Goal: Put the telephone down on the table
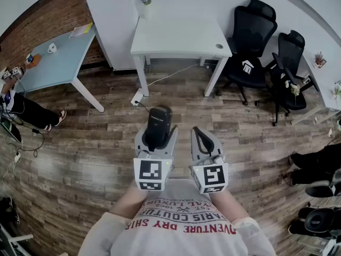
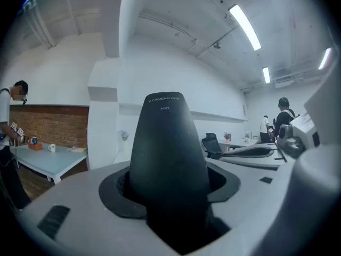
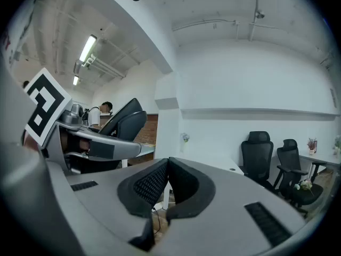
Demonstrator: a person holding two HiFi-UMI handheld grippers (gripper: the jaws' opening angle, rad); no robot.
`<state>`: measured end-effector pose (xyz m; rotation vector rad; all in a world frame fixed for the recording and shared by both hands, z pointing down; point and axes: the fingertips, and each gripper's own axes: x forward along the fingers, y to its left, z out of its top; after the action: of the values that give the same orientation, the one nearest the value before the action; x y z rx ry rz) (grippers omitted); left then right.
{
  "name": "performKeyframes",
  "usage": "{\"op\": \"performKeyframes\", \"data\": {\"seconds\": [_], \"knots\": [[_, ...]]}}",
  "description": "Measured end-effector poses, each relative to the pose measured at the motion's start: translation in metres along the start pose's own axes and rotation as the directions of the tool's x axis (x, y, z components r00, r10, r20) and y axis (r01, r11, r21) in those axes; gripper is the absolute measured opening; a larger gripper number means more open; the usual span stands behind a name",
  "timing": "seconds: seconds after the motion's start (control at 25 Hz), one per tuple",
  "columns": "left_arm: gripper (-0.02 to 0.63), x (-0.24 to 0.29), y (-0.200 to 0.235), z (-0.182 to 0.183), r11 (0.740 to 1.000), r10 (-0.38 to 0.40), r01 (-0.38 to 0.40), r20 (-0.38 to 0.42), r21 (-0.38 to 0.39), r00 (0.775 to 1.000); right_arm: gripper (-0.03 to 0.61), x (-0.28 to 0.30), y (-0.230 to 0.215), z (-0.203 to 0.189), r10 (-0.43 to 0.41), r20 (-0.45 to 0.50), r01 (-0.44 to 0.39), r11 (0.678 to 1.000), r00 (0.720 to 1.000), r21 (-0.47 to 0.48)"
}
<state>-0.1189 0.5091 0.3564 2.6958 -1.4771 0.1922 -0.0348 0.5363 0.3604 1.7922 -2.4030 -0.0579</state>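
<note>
Nearest is the person's printed shirt (image 1: 181, 229). Just beyond it, on the left, the left gripper (image 1: 155, 138) has its jaws spread wide and clamped on the black telephone handset (image 1: 159, 122). The handset is carried in the air over the wood floor (image 1: 96, 143), well short of the white table (image 1: 181, 36). Beside it on the right, the right gripper (image 1: 200, 143) is empty, its pads touching. Two black office chairs (image 1: 256, 36) stand at the far right.
</note>
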Motion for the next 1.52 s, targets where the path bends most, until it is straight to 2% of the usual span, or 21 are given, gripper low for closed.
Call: {"op": "performKeyframes", "data": {"seconds": [0.24, 0.48, 1.0, 1.24, 1.52], "knots": [[0.296, 0.004, 0.002, -0.005, 1.000, 0.001, -0.001, -0.006, 0.001, 1.000, 0.025, 0.003, 0.000, -0.009, 0.006, -0.008, -0.006, 1.000, 1.000, 0.007], [0.295, 0.009, 0.012, -0.015, 1.000, -0.006, 0.006, -0.024, -0.017, 1.000, 0.025, 0.011, -0.001, -0.015, -0.024, -0.011, 0.024, 0.999, 1.000, 0.038], [0.295, 0.032, 0.060, -0.041, 0.998, -0.023, 0.019, -0.071, -0.060, 0.997, 0.025, 0.054, 0.007, -0.040, -0.044, -0.073, 0.049, 0.996, 0.996, 0.071], [0.296, 0.075, 0.064, -0.044, 0.997, -0.018, 0.012, -0.086, -0.072, 0.996, 0.025, 0.090, -0.023, -0.052, -0.026, -0.091, 0.033, 0.996, 0.995, 0.081], [0.296, 0.152, 0.069, -0.031, 0.996, 0.050, -0.057, -0.094, -0.070, 0.994, 0.025, 0.153, -0.089, -0.054, 0.038, -0.085, -0.029, 0.994, 0.996, 0.107]]}}
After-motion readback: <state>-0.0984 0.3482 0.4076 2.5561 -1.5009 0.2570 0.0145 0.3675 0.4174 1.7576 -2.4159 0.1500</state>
